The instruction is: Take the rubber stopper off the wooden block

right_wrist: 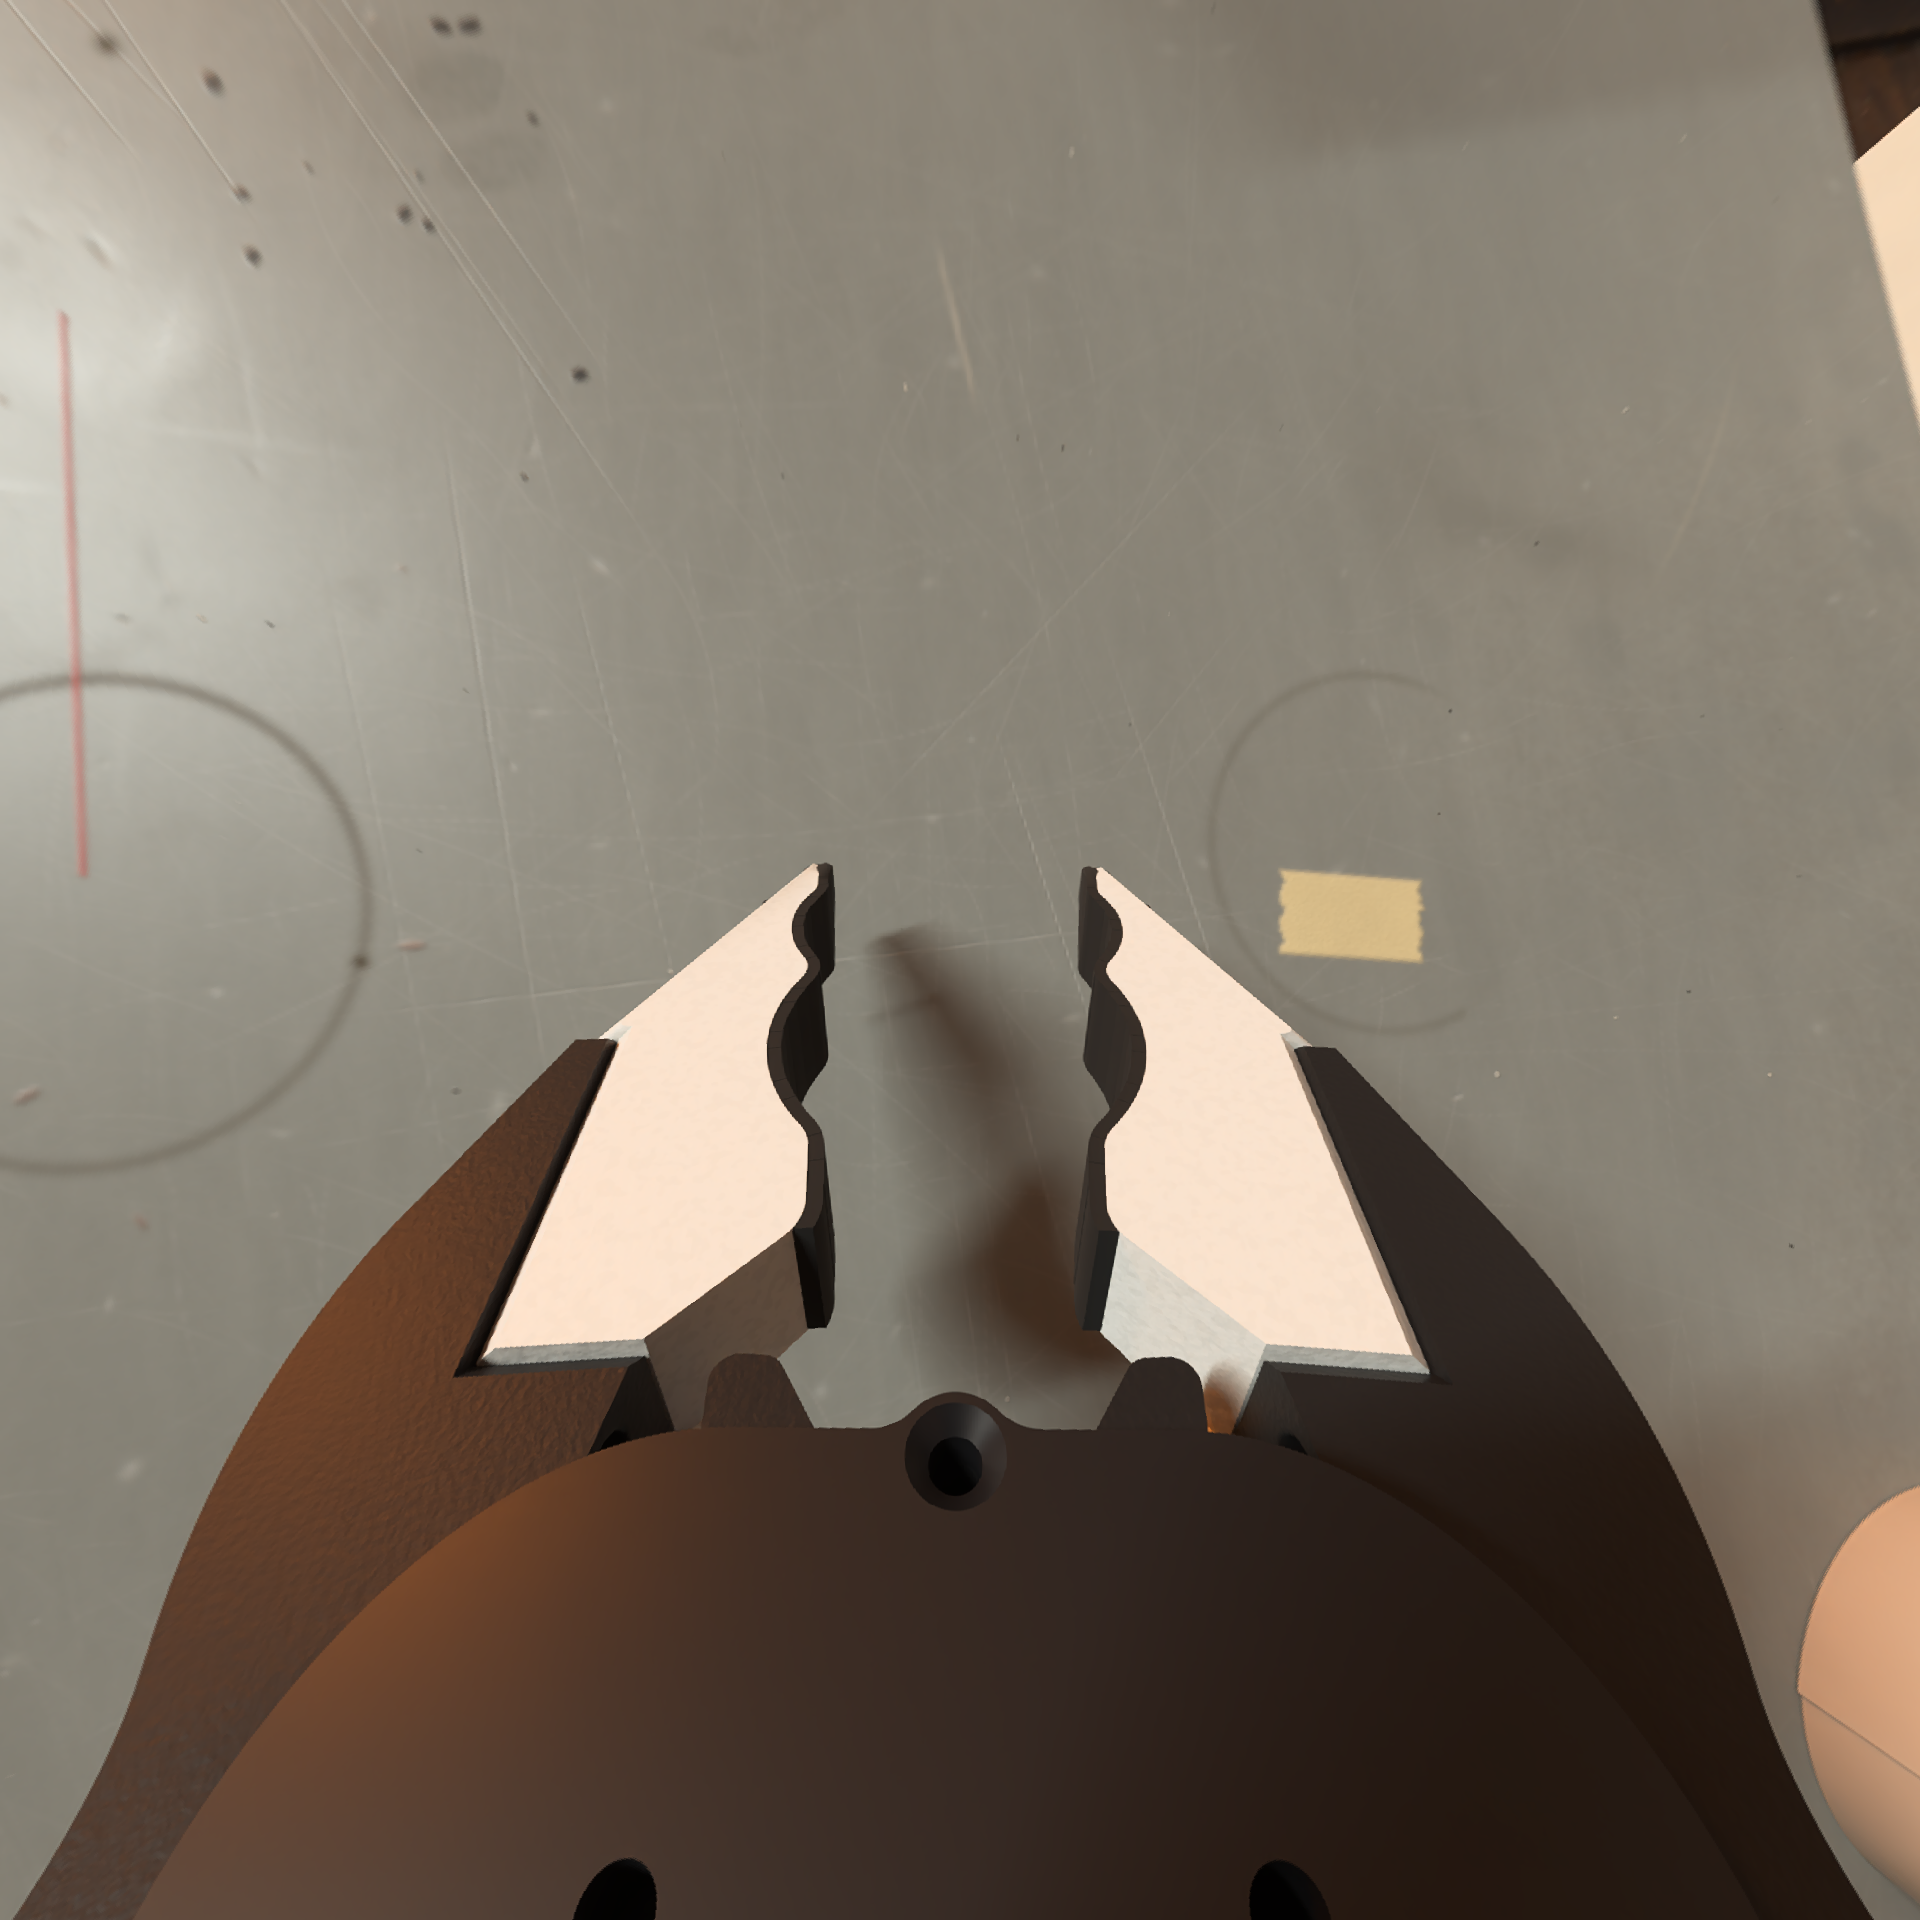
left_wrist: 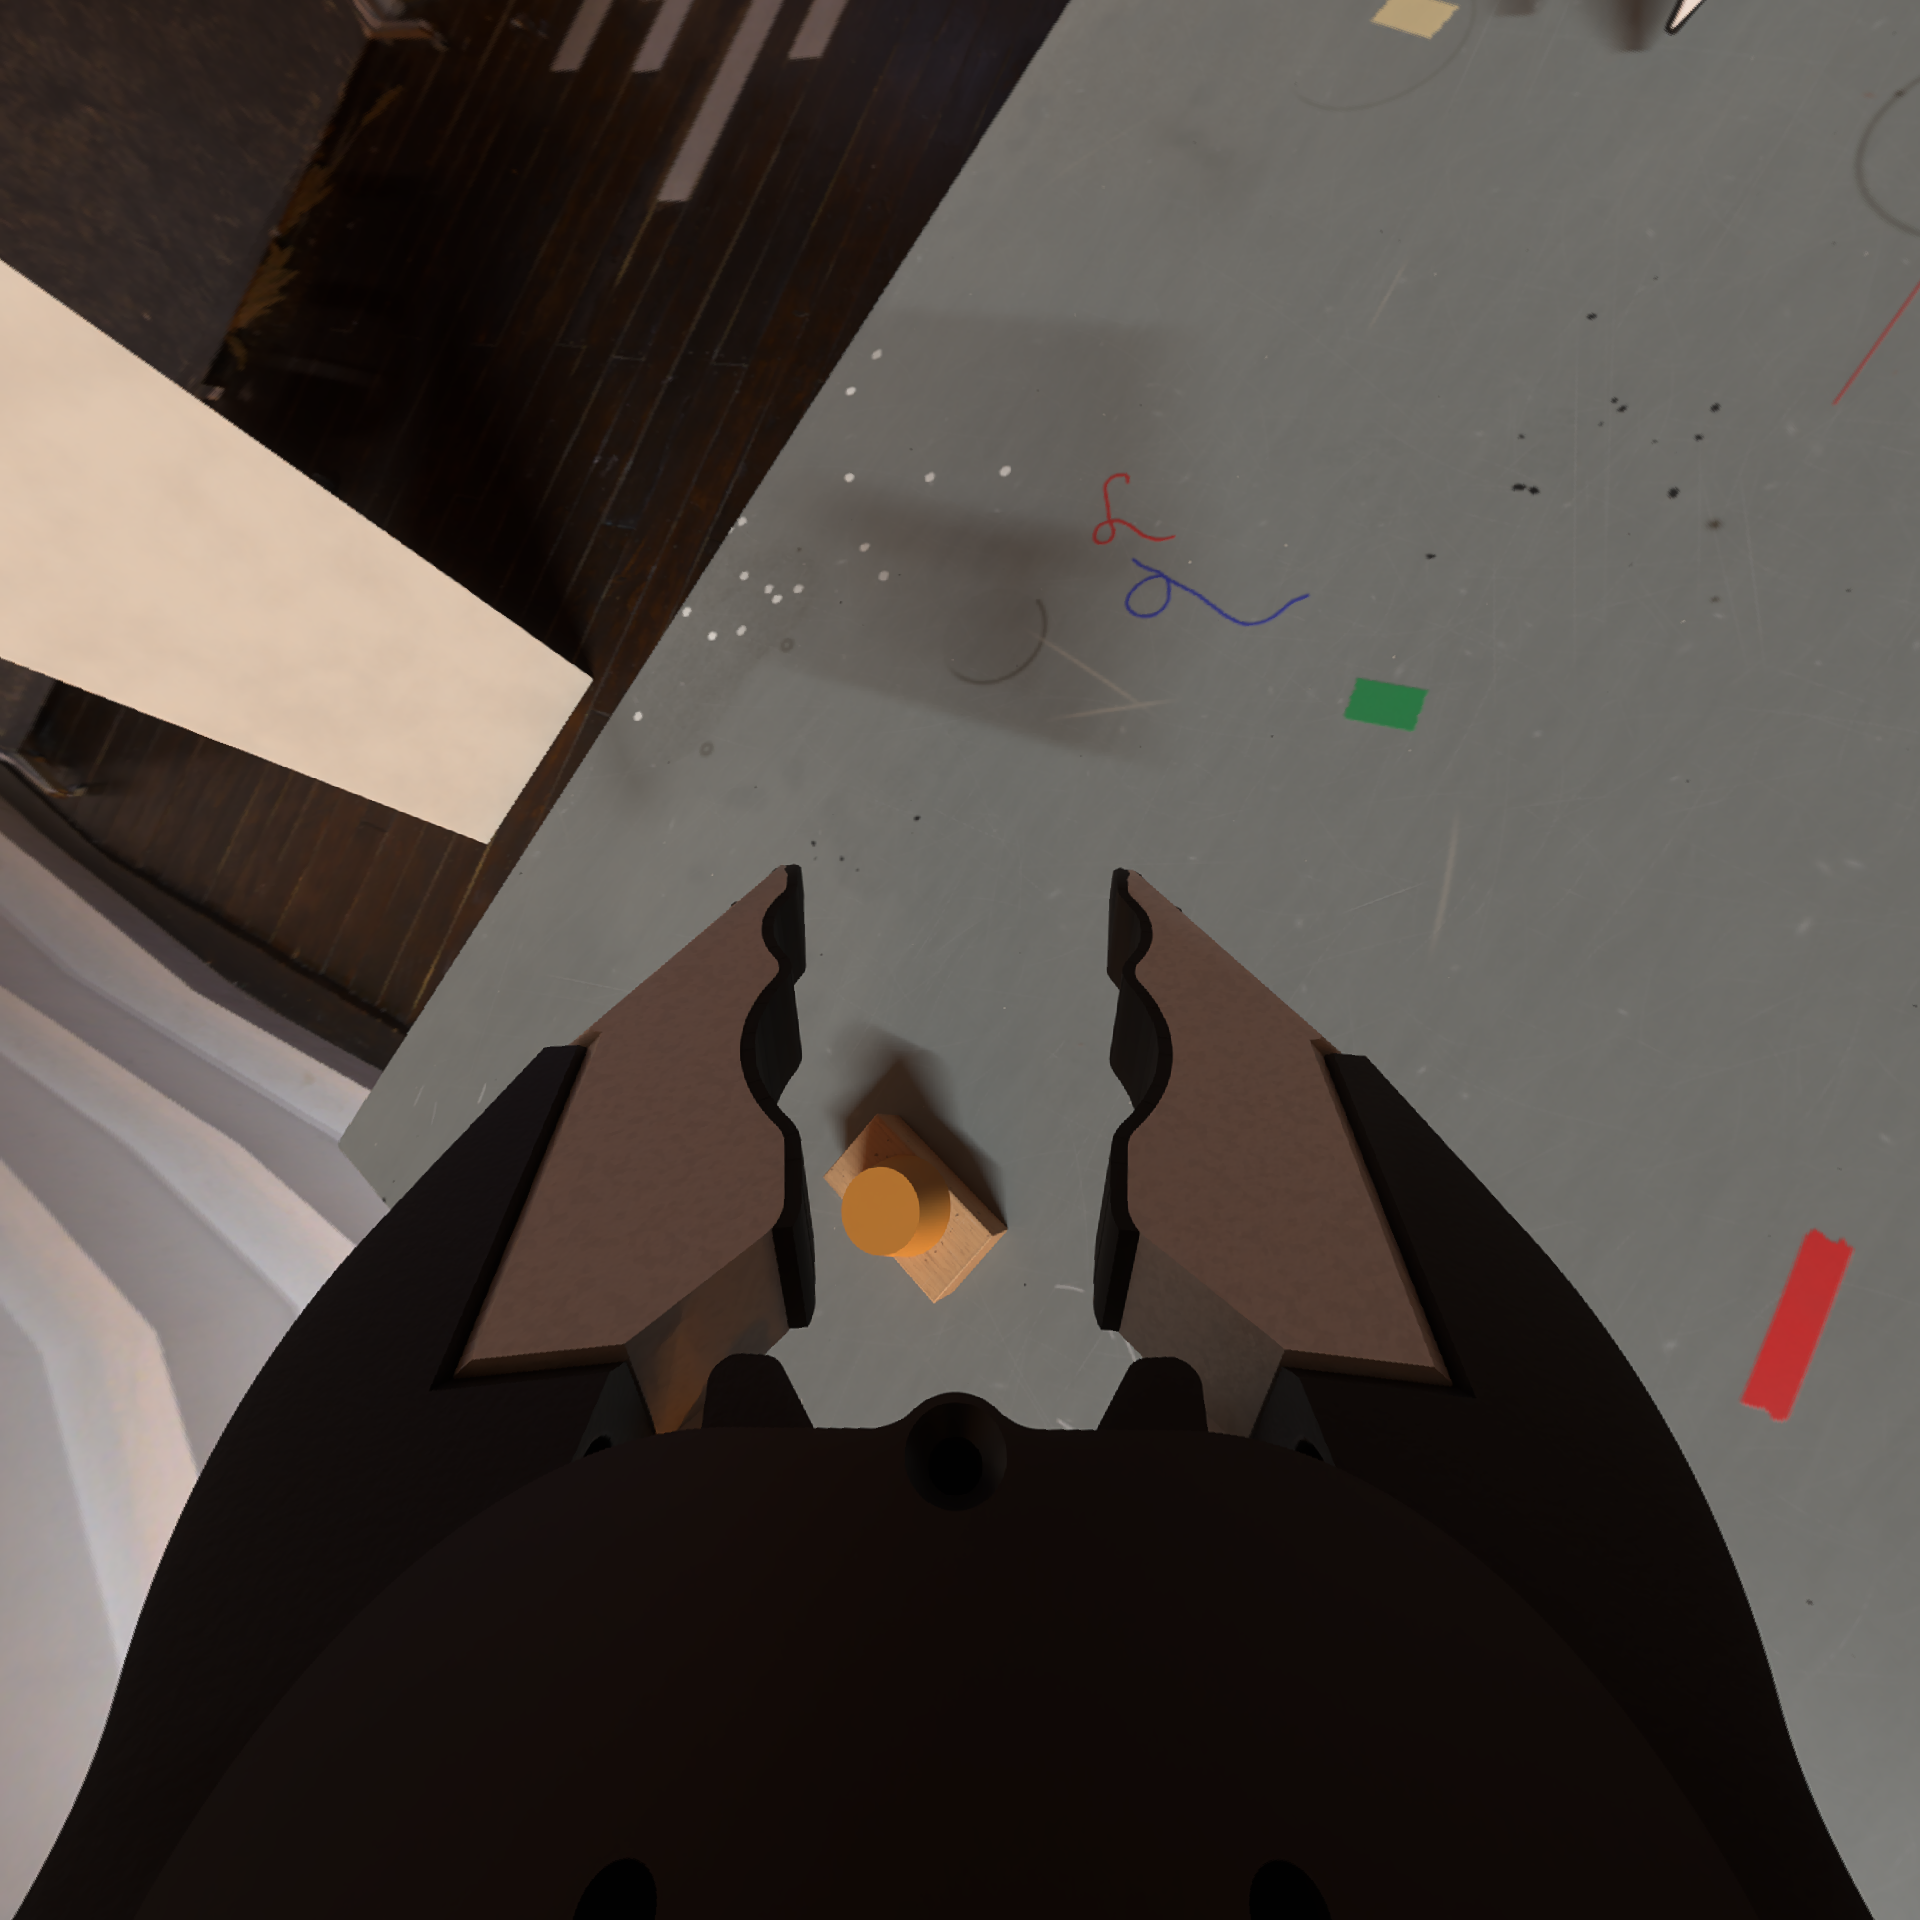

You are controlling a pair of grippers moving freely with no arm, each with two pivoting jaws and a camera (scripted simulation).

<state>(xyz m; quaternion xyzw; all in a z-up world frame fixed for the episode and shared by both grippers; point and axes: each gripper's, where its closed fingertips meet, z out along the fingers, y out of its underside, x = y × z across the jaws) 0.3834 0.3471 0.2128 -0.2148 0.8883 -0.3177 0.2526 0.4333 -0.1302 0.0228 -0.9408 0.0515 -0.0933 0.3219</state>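
Note:
An orange rubber stopper (left_wrist: pixel 883 1211) stands plugged into a small light wooden block (left_wrist: pixel 951 1242) on the grey table, in the left wrist view. My left gripper (left_wrist: pixel 956 873) is open and hovers above them; block and stopper show between its brown fingers, nearer the left one, untouched. My right gripper (right_wrist: pixel 956 871) is open and empty over bare table; neither block nor stopper shows in its view.
The table's left edge (left_wrist: pixel 727 540) runs diagonally close to the block, with dark wooden floor beyond. Green tape (left_wrist: pixel 1384 704), red tape (left_wrist: pixel 1797 1325) and pen scribbles (left_wrist: pixel 1174 582) mark the table. Tan tape (right_wrist: pixel 1349 914) lies right of my right gripper. A peach rounded object (right_wrist: pixel 1870 1704) is at the right edge.

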